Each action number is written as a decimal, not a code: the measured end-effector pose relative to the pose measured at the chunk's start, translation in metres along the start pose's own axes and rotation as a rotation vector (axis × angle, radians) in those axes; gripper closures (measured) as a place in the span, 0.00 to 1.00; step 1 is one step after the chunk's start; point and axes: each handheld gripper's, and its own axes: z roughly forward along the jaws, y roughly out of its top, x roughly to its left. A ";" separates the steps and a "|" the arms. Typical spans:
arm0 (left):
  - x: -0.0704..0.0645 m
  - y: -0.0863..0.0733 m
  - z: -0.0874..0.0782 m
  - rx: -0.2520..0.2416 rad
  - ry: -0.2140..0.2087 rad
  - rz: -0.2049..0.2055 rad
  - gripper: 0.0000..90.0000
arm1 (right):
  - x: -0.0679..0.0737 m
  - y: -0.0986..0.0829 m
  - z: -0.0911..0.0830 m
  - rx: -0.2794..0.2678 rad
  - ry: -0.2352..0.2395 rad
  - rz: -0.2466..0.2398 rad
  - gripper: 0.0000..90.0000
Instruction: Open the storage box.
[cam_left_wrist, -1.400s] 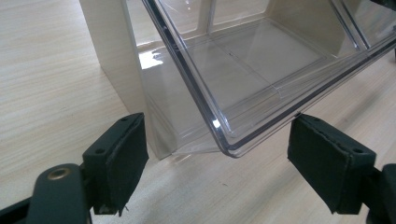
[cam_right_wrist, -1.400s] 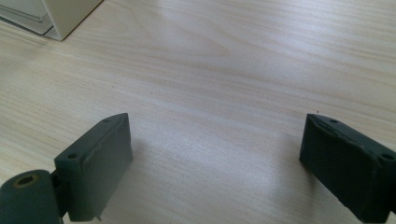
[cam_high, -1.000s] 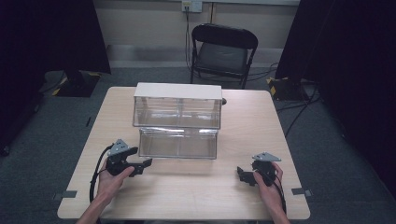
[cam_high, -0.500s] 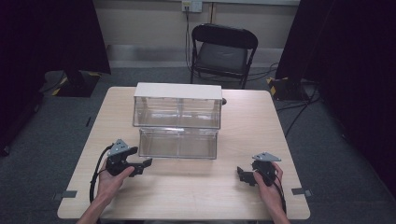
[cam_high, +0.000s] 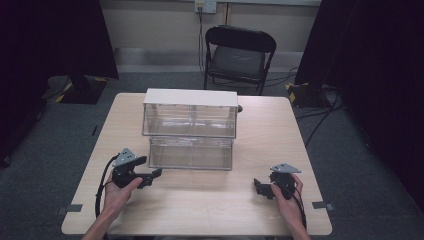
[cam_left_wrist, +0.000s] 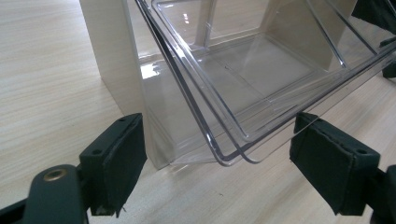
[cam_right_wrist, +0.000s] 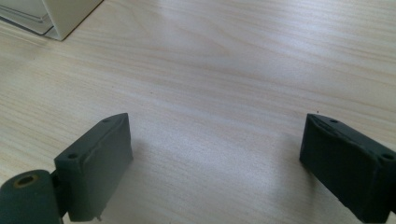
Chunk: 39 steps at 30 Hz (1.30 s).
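Clear two-tier drawer unit (cam_high: 190, 131) sits mid-tabletop (cam_high: 280, 135); lower drawer (cam_left_wrist: 243, 79) pulled out, nothing inside (divider visible). Your left gripper (cam_high: 150, 176) jaws spread wide at drawer's corner, not touching. Your right gripper (cam_high: 261, 187) jaws gape over bare wood.

The worktop (cam_high: 200, 200) is showing pale wood with a fine straight grain. The drawer unit (cam_high: 190, 127) is showing a white top over clear, colourless drawers. Each hand-held gripper, left (cam_high: 152, 176) and right (cam_high: 259, 186), is showing black with a grey plate on top. The chair (cam_high: 239, 52) is showing black, and the floor (cam_high: 45, 150) grey.
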 end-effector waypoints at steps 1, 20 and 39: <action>0.000 0.000 0.000 -0.002 -0.001 -0.001 0.20 | 0.000 0.000 0.000 0.000 0.000 0.000 0.09; 0.001 0.003 -0.001 -0.021 -0.005 -0.028 0.18 | 0.000 0.000 0.000 0.002 0.002 0.000 0.09; 0.000 0.010 -0.002 -0.034 0.012 -0.015 0.17 | 0.000 0.000 0.000 0.001 0.003 -0.001 0.09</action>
